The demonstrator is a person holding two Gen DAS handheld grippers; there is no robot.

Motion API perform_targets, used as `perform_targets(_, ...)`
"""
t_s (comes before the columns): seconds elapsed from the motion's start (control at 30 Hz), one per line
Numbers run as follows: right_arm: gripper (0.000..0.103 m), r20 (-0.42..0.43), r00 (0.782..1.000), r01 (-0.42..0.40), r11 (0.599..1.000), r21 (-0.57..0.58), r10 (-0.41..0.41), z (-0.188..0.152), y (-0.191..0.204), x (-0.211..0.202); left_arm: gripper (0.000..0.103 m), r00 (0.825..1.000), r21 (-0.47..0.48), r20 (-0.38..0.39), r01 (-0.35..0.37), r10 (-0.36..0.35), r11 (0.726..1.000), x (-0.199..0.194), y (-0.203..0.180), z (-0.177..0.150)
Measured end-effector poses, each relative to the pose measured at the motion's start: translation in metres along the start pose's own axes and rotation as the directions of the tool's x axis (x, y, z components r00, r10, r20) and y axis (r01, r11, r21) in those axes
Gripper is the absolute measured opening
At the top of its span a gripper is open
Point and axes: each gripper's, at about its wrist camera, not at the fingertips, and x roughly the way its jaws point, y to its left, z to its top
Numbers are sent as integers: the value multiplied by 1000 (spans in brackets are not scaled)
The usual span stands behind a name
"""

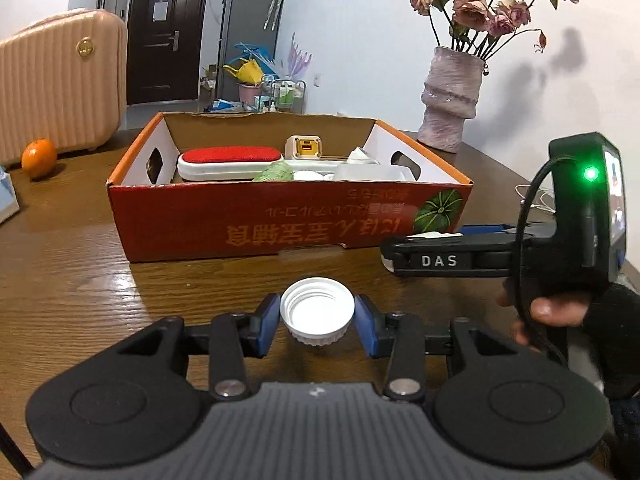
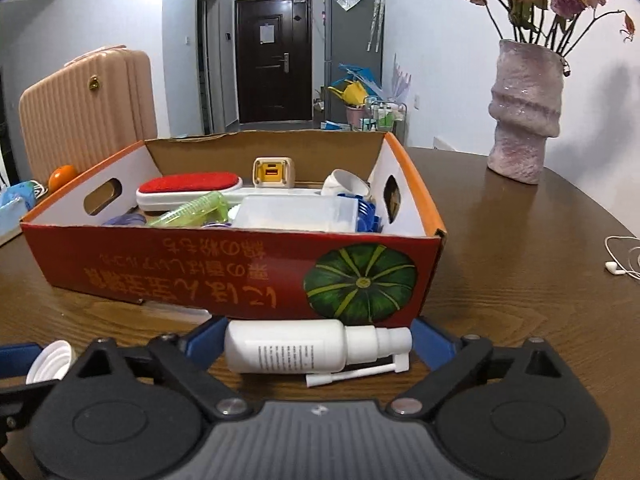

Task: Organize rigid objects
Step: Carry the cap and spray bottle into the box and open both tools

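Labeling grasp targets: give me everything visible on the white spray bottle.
The white spray bottle looks like opaque plastic, with small dark print on its body and a pump head with a thin nozzle arm folded back. It lies on its side on the wooden table, just before the red box, between the blue fingers of the open right hand-held gripper.

The right gripper (image 2: 318, 344) is straddling a white spray bottle (image 2: 304, 346) lying sideways on the table (image 2: 520, 280), its blue fingers (image 2: 430, 344) spread beside both ends, just before the box (image 2: 224, 276).
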Motion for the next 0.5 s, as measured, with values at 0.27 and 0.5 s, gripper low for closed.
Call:
perform_targets(0.27, 97, 34, 999, -13, 1000, 23, 12, -22, -5, -52, 41, 999, 107, 22, -49, 47, 993, 8, -11, -11)
perform_targets(0.5, 97, 88, 995, -54, 999, -1, 54, -67, -7, -132, 41, 1000, 60, 8, -16, 16, 998, -23, -16, -36)
